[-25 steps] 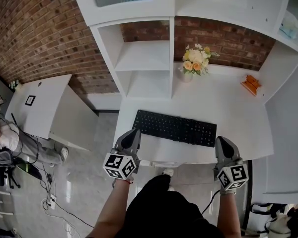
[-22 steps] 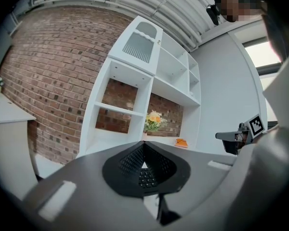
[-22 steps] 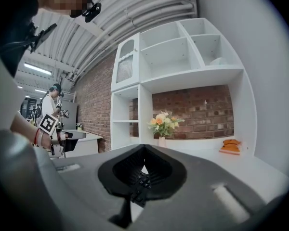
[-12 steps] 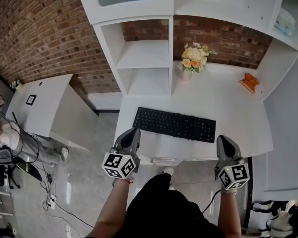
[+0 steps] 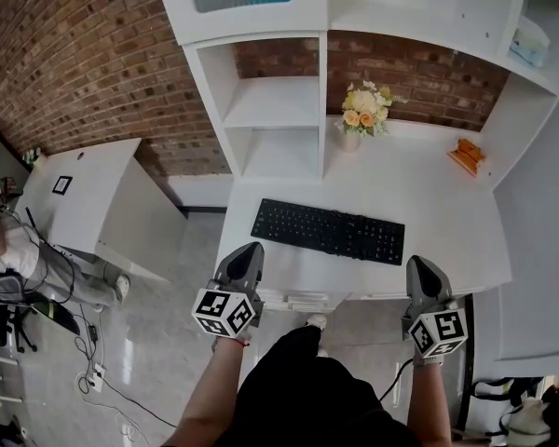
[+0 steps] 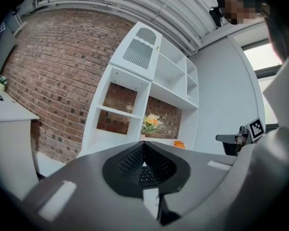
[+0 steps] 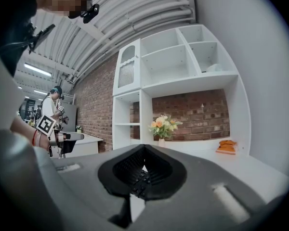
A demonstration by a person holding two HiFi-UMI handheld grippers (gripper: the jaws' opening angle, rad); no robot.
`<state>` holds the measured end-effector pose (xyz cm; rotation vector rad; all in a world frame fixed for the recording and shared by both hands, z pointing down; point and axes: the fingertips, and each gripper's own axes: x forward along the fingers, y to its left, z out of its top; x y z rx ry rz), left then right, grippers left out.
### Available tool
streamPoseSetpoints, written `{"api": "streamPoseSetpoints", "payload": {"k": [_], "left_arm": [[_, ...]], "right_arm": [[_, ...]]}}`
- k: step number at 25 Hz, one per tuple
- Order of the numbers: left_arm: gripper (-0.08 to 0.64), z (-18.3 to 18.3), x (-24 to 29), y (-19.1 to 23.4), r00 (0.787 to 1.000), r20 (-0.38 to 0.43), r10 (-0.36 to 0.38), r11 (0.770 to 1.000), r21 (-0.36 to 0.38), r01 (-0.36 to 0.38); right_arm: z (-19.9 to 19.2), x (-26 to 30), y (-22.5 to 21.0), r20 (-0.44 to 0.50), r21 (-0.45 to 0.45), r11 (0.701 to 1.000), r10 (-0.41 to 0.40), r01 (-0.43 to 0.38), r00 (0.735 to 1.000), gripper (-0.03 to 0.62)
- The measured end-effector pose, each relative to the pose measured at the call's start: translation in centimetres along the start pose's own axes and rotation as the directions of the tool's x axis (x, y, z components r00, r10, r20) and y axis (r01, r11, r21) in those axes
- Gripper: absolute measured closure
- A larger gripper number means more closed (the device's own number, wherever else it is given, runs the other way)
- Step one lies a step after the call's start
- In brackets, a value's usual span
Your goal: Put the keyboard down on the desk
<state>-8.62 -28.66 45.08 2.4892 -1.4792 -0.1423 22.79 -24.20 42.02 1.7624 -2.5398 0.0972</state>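
- Over the last second the long black keyboard (image 5: 328,231) stayed flat on the white desk (image 5: 429,222), and the gap to both grippers widened slightly; I judged the placing done.
- The left gripper (image 5: 250,250) and the right gripper (image 5: 417,263) hung at the desk's front edge, jaws pressed together on nothing.
- Only the gripper views showed those closed tips, with keys just beyond; only the head view showed the whole keyboard lying free.

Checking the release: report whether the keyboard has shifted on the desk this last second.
No. The keyboard keeps its spot in front of the flower vase; only the view drifts.
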Motion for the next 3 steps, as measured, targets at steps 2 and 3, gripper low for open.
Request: {"api": "streamPoseSetpoints", "payload": {"k": [2, 3], "left_arm": [[0.56, -0.08, -0.35, -0.05, 1.0, 0.0, 0.005, 1.0, -0.004, -0.005], [0.56, -0.15, -0.53, -0.08, 1.0, -0.001, 0.007, 1.0, -0.006, -0.007]], "right_arm": [[-0.05, -0.31, 0.16, 0.001, 0.002, 1.0, 0.002, -0.002, 1.0, 0.594], [-0.09, -0.48, 0.23, 0.001, 0.003, 1.0, 0.004, -0.004, 1.0, 0.594]]}}
